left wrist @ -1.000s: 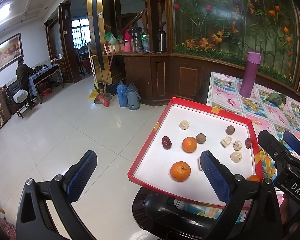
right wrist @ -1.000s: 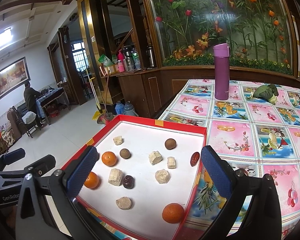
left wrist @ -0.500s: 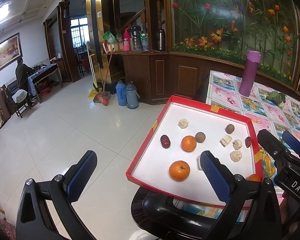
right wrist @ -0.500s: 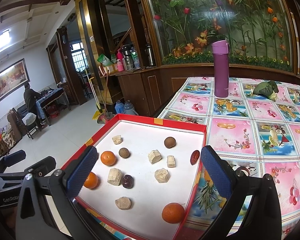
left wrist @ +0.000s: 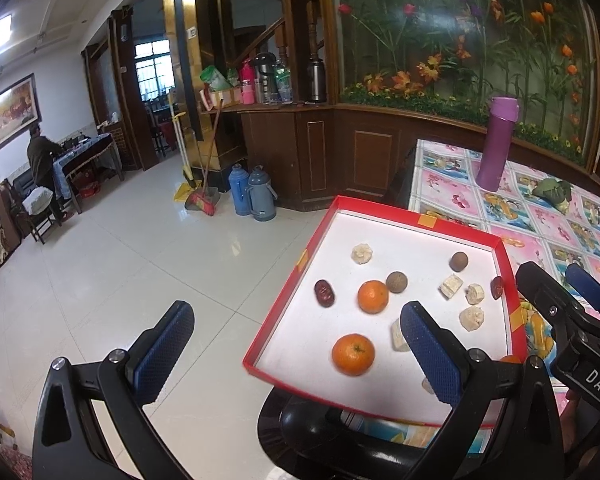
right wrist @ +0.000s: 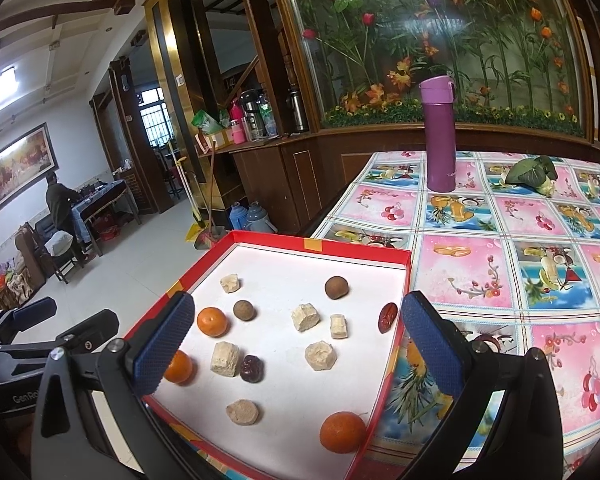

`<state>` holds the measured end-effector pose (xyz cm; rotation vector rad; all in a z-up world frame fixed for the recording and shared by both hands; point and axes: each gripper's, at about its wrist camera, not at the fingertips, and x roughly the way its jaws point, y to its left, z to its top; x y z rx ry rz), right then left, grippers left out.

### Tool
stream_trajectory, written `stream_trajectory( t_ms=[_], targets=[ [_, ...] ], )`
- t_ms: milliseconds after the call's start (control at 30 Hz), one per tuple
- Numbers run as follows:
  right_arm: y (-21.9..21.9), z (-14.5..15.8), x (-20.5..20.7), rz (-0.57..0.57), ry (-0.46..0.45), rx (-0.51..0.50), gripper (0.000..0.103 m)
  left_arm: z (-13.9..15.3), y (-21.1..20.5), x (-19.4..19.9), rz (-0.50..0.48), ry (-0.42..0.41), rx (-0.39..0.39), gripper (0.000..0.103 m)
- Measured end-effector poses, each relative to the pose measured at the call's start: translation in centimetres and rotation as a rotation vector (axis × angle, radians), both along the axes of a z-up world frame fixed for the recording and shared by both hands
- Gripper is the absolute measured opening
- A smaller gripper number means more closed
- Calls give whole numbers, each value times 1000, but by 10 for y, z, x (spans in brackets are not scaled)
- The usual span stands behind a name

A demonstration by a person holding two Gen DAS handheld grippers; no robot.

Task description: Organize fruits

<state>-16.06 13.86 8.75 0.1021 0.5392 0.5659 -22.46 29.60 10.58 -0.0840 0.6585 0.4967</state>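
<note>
both grippers hang with jaws spread wide and nothing between them. left gripper (left wrist: 296, 344) sits off the tray's left edge, over the tiled floor (left wrist: 120, 272), its right finger above the tray's near part; right gripper (right wrist: 296, 340) hovers over the tray's near half.

red-rimmed tray (right wrist: 318, 245) lies on the table's left edge, overhanging it. going left to right in the right wrist view: an orange (right wrist: 178, 367) partly behind the left finger, a second orange (right wrist: 212, 321), a pale cube (right wrist: 225, 359) touching a dark red date (right wrist: 252, 368), a pale chunk (right wrist: 230, 282) at the back, a brown round fruit (right wrist: 244, 310), a pale round piece (right wrist: 242, 412) near the front, three more pale chunks around the middle (right wrist: 306, 317), another brown round fruit (right wrist: 336, 287), a third orange (right wrist: 342, 432) at the front right corner, and a second date (right wrist: 388, 312) against the right wall.

beyond, on the patterned tablecloth (right wrist: 512, 240), stand a purple flask (right wrist: 439, 134) and a green leafy bundle (right wrist: 530, 174).
</note>
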Motion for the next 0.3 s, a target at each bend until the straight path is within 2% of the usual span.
stream_trajectory(
  t_ms=[167, 300],
  targets=[
    [-15, -3, 15, -30, 46, 35, 103, 4, -12, 13, -26, -1, 31, 103],
    [-49, -3, 31, -106, 46, 46, 103, 3, -28, 29, -89, -4, 6, 103]
  ],
)
